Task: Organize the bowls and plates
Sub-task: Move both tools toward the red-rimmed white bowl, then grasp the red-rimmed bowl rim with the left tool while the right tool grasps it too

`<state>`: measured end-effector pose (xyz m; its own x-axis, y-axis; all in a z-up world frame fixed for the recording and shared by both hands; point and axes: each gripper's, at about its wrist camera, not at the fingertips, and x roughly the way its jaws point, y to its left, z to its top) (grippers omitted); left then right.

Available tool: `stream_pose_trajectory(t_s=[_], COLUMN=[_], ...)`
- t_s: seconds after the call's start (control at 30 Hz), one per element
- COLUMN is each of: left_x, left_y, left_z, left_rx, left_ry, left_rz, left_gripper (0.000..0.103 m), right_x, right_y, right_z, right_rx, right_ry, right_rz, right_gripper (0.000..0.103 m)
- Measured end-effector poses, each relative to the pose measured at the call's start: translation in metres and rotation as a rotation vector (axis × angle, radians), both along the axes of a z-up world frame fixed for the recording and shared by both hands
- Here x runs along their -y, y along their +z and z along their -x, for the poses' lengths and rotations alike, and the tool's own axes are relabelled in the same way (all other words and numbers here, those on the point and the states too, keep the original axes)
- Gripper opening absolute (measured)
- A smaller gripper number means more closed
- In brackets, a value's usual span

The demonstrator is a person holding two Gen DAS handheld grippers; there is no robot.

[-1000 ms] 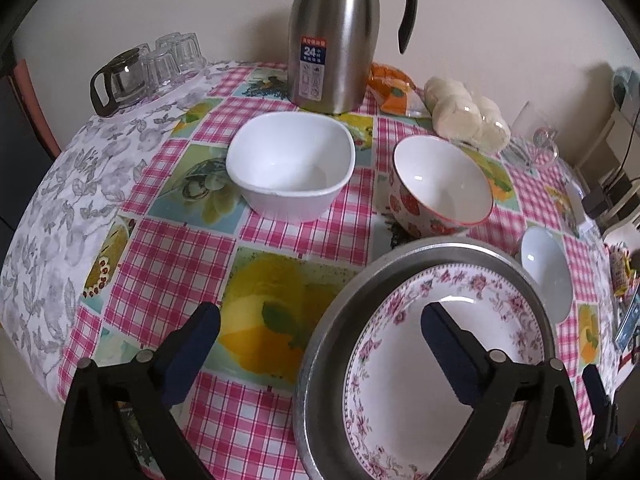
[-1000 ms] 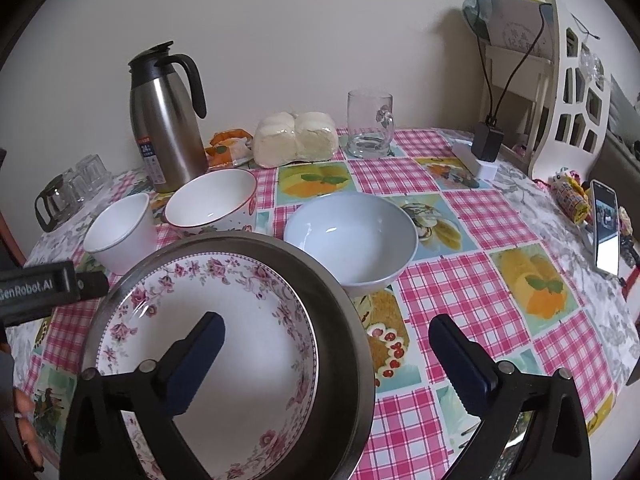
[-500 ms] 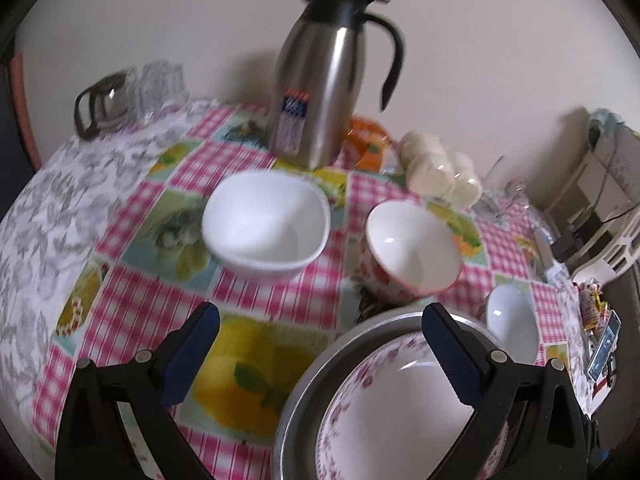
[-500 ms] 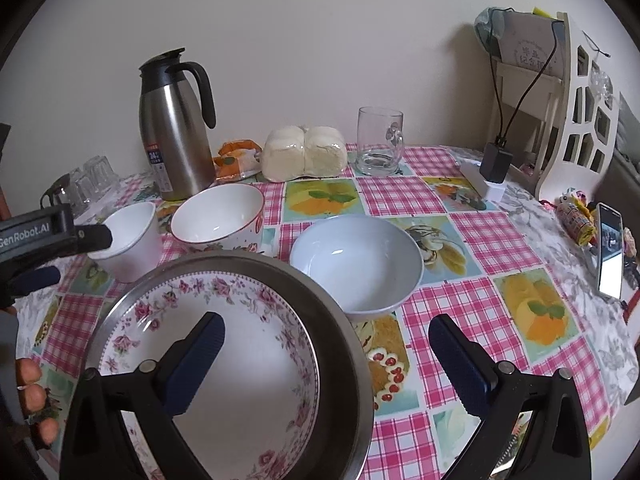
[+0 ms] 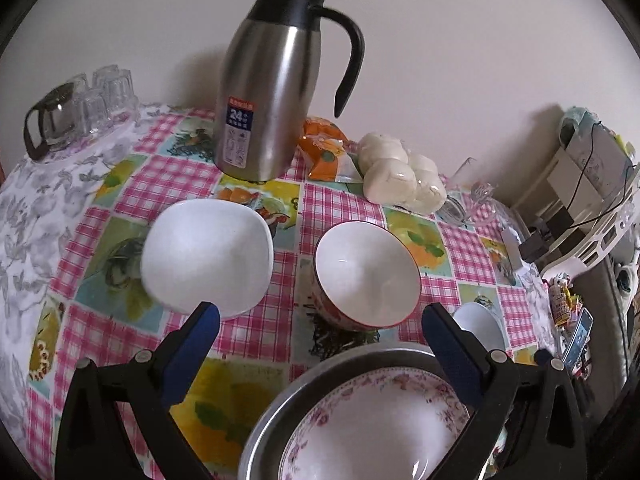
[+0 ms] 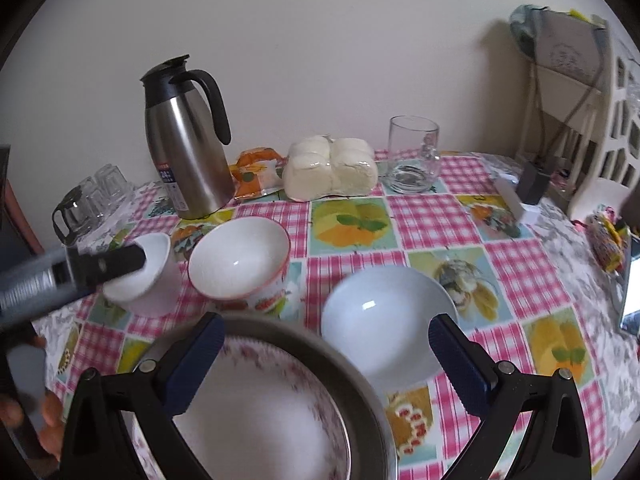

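Floral plate sits inside metal pan, nearest you; lower part cut off by frame, blurred in right view. Beyond pan: red-rimmed bowl; left of pan's far edge, square white bowl; right of pan, pale blue bowl, mostly hidden in left view. Thermos far behind pan. Your left gripper spread wide, empty. Your right gripper spread wide, empty, above pan rim.
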<state>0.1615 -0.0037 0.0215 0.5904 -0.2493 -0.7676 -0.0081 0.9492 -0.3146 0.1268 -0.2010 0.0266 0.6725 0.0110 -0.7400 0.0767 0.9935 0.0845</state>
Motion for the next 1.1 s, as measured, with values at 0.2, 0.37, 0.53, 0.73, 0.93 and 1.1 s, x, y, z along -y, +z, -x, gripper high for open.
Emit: stream_pose_trajectory(t_s=[0.2, 0.37, 0.53, 0.73, 0.93, 1.1], left_x=[0.003, 0.004, 0.003, 0.009, 0.022, 0.023], left_y=[-0.02, -0.035, -0.045, -0.054, -0.063, -0.068], left_z=[-0.022, -0.034, -0.045, -0.056, -0.064, -0.068], left_rx=[-0.055, -0.067, -0.085, -0.102, -0.128, -0.145], left_ry=[-0.016, -0.018, -0.015, -0.028, -0.067, -0.077], left_rz=[0.062, 0.101, 0.139, 0.131, 0.091, 0.07], left_gripper=[0.083, 0.077, 0.077, 0.065, 0.046, 0.037], right_x=[0.014, 0.012, 0.005, -0.004, -0.012, -0.017], right_y=[0.007, -0.008, -0.03, -0.045, -0.06, -0.073], right_z=[-0.048, -0.076, -0.097, -0.116, -0.129, -0.136], right_rx=[-0.069, -0.139, -0.207, -0.26, -0.305, -0.337], right_ry=[-0.024, -0.009, -0.002, 0.008, 0.009, 0.025], right_rz=[-0.084, -0.119, -0.108, -0.094, -0.084, -0.102], right_gripper=[0.097, 0.085, 0.084, 0.075, 0.057, 0.035])
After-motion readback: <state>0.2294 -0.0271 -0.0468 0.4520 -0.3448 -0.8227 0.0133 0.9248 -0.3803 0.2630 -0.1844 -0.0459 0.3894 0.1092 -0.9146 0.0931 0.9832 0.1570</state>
